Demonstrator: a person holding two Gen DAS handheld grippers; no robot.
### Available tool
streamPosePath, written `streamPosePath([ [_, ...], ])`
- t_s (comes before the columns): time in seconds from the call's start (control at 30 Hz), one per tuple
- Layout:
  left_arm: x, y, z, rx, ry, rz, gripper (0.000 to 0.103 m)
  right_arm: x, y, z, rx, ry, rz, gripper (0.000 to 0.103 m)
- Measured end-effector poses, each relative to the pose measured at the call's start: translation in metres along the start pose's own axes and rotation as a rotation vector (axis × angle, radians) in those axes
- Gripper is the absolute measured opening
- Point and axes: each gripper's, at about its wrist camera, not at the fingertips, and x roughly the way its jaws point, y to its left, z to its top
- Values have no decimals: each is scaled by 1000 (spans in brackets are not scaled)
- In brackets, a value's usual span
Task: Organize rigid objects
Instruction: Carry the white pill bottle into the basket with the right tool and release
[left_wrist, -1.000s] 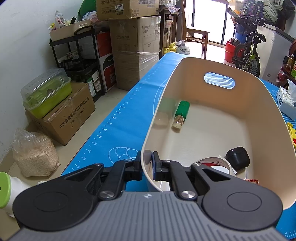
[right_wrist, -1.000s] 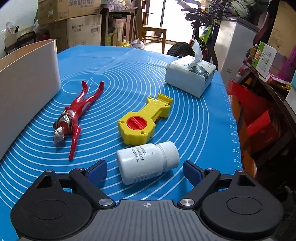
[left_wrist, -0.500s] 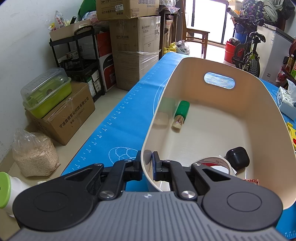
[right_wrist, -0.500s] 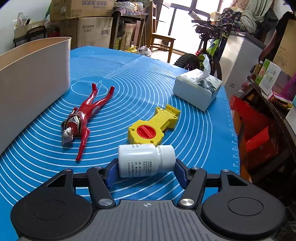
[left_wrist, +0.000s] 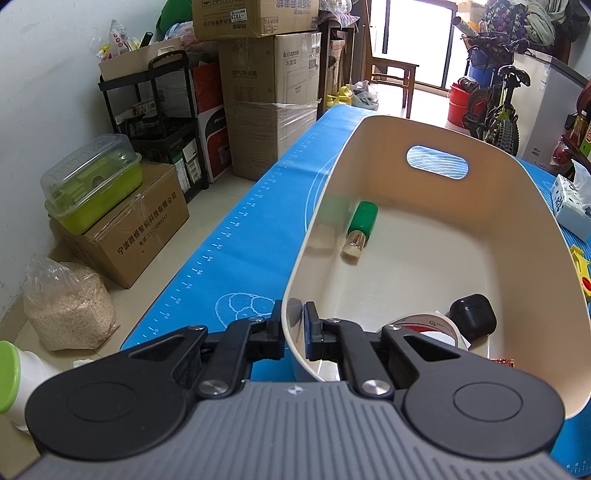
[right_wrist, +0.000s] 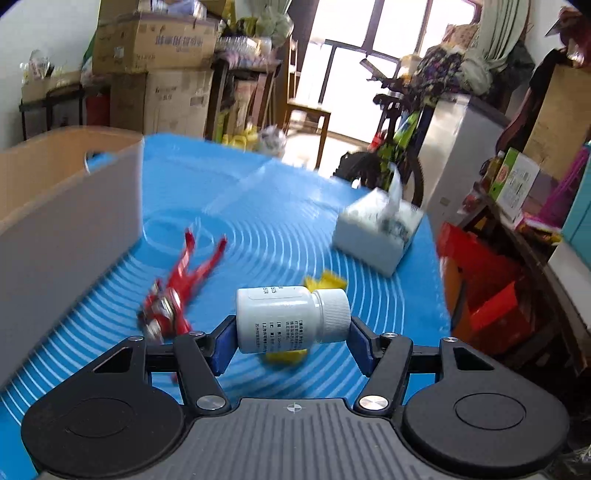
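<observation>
The right gripper (right_wrist: 291, 341) is clamping the white pill bottle (right_wrist: 291, 318) sideways above the blue mat (right_wrist: 280, 236), cap toward three o'clock. The left gripper (left_wrist: 293, 330) is pinching the cream bin (left_wrist: 532, 236) wall at its seven o'clock rim.

The room is a crowded storage space with a white wall (left_wrist: 44, 74) on the left and a pale tiled floor (left_wrist: 207, 206). Against the wall stands a black metal shelf (left_wrist: 155, 122), and next to it 2 large cardboard boxes (left_wrist: 269, 96) are stacked. A lower cardboard box (left_wrist: 136, 232) carries a green container with a clear lid (left_wrist: 92, 181); beside it lies a bag of grain (left_wrist: 66, 306). At the far end bright daylight enters through a glass door (left_wrist: 417, 40), with a wooden chair (left_wrist: 393, 81) before it and a bicycle (left_wrist: 495, 110) to the right.
</observation>
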Motion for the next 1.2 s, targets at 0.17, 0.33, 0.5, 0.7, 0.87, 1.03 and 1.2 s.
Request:
streamPosePath([
  [0.17,0,0,0,1,-1,0,12,-20,11,22,42,-66,11,66],
  [0.33,0,0,0,-1,2,-2,12,-33,26,39,70,-109,44,66],
  [0.5,-1,0,1,-2,0,-6,12,-44,47,57,93,-151,92,66],
  [0.7,-1,3,2,-7,2,-12,12,-53,81,71,82,-183,160,66],
  [0.87,-2,3,2,-8,1,-16,12,-57,116,80,61,-196,230,66],
  [1.03,-2,3,2,-7,1,-15,11,-57,156,80,18,-180,308,66],
  [1.2,-1,2,2,-7,4,-21,11,-51,195,75,-71,-117,377,66],
])
